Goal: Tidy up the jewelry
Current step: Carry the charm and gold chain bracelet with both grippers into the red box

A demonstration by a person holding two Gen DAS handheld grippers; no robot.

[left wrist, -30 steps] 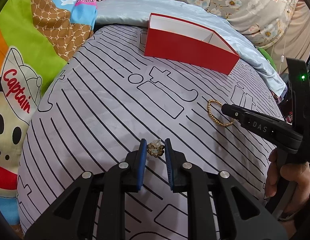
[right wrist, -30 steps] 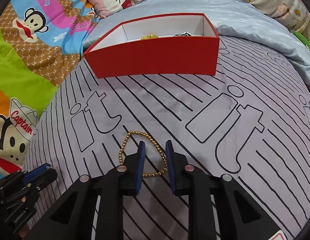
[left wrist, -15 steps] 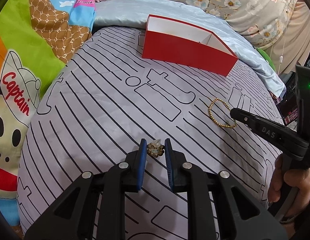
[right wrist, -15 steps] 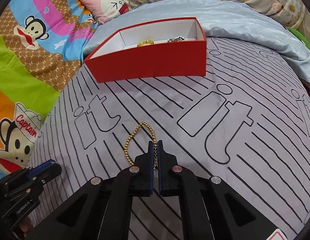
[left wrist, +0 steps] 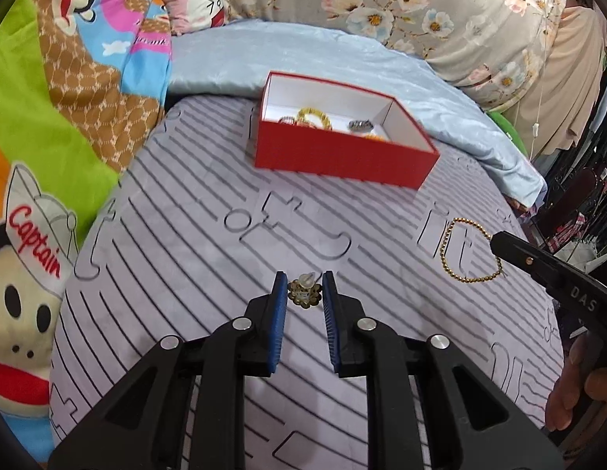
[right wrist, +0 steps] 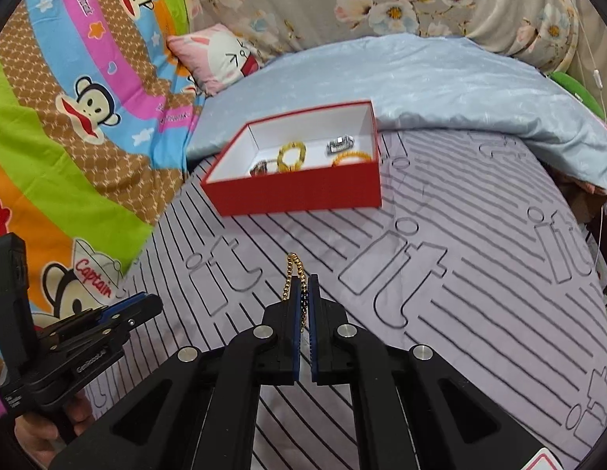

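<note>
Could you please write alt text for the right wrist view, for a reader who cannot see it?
The right gripper is shut on a gold bead bracelet above a grey striped bedspread. Beyond it stands an open red box holding several pieces of jewelry; the left gripper shows at lower left.

My left gripper (left wrist: pixel 303 288) has its fingers apart, with the small gold flower earring (left wrist: pixel 303 293) between the blue pads (left wrist: pixel 278 305). Whether a pad touches it, I cannot tell. Further away the red box (left wrist: pixel 344 162) stands on the striped grey cover (left wrist: pixel 166 274), with some jewelry inside. At the right, my right gripper (left wrist: pixel 499 241) holds the gold bead bracelet (left wrist: pixel 470 252).
</note>
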